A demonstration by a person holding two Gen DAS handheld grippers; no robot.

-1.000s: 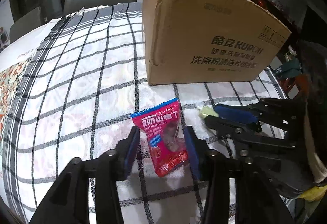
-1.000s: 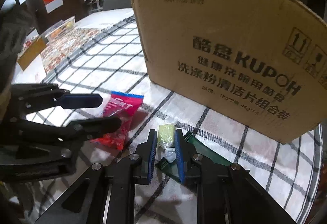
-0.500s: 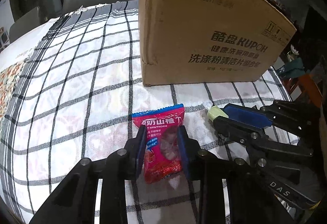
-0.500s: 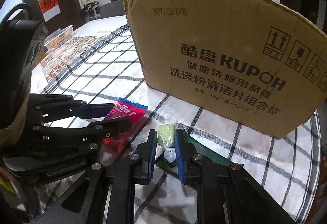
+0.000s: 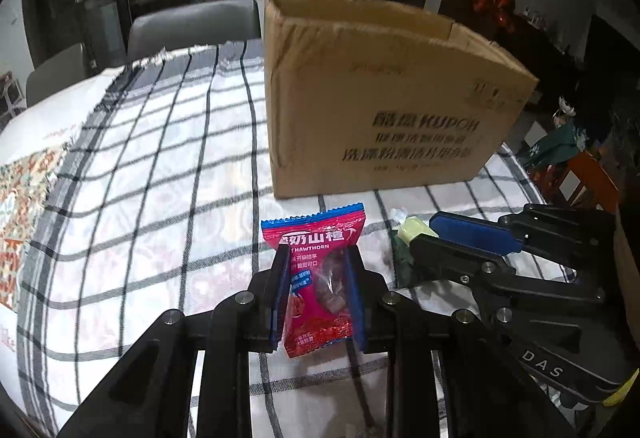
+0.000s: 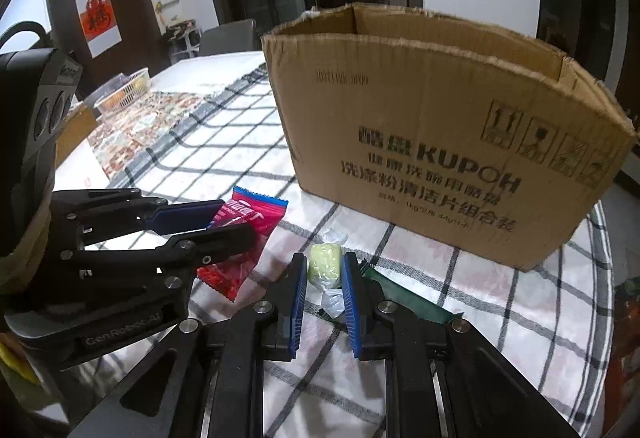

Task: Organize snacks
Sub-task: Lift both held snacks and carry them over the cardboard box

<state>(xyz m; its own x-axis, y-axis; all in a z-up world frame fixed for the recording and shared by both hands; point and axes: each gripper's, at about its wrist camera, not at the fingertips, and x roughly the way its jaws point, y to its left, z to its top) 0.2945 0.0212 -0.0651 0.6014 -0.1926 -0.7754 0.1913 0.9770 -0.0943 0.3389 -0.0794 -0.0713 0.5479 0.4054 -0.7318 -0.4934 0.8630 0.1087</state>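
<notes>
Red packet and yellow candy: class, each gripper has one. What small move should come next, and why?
Probably lift both higher, toward the box. The left gripper pinches the red packet, the right gripper the yellow candy, yet both sit below the box's open rim.

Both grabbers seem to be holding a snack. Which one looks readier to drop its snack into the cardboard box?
Probably the right gripper: in both views it sits nearer the cardboard box, its jaws shut on the small yellow-green candy. The left gripper, gripping the red hawthorn packet, sits farther from the box.
</notes>
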